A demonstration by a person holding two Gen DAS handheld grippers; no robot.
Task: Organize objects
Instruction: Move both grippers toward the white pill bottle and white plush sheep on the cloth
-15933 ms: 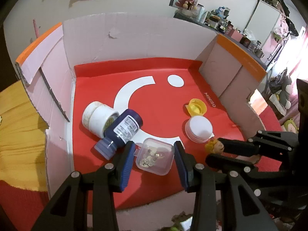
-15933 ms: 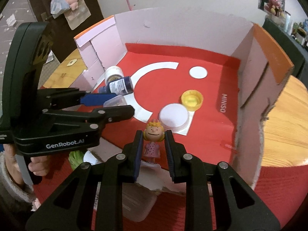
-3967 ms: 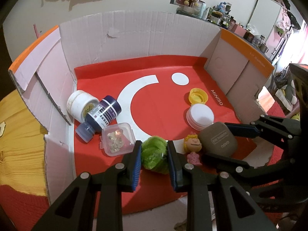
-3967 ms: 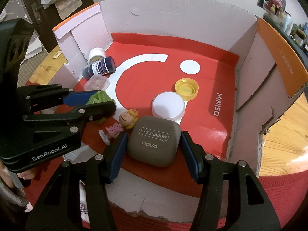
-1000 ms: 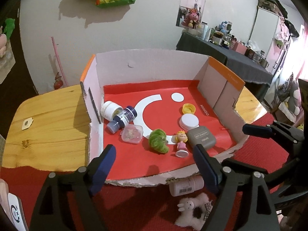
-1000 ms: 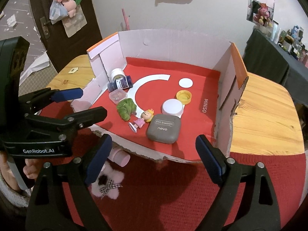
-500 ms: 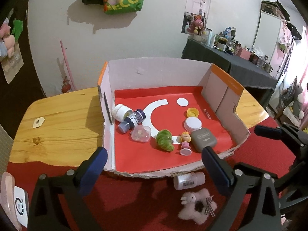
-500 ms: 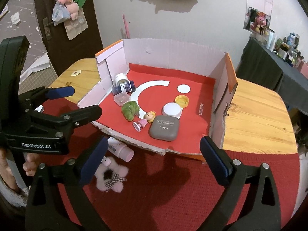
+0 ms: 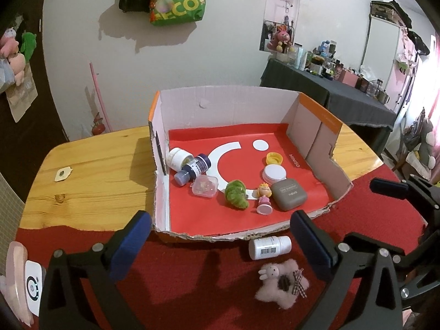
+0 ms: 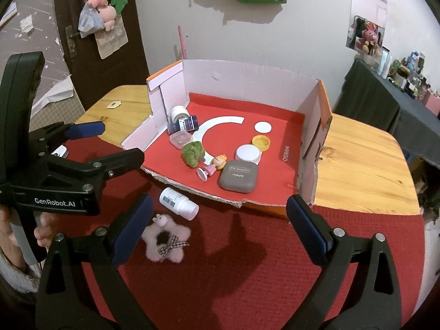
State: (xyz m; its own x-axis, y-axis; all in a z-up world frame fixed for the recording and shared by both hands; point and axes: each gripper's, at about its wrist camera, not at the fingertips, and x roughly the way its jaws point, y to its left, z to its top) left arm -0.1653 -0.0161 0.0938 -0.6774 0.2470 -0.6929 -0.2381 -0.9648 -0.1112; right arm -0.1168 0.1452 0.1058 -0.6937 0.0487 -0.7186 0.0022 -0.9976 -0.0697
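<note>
The cardboard box (image 9: 228,110) with a red floor holds a white jar (image 9: 177,158), a blue bottle (image 9: 192,169), a clear case (image 9: 205,188), a green toy (image 9: 236,194), a small doll (image 9: 264,196), a grey eye shadow case (image 9: 288,194), a white lid (image 9: 274,172) and a yellow cap (image 9: 274,158). On the red cloth in front lie a white bottle (image 9: 268,247) and a pink fluffy toy (image 9: 283,283). My left gripper (image 9: 220,228) and right gripper (image 10: 218,209) hang open and empty, back from the box's torn front edge.
The box stands on a wooden table (image 9: 96,170) half covered by red cloth (image 10: 247,261). A white device (image 9: 33,286) lies at the cloth's left edge. A hand (image 10: 41,231) grips the left tool. A dark cluttered table (image 9: 330,90) stands behind.
Both grippers have drawn back from the box, which looks smaller and farther. Their jaws stand wider than a second ago. Nothing in the box moved.
</note>
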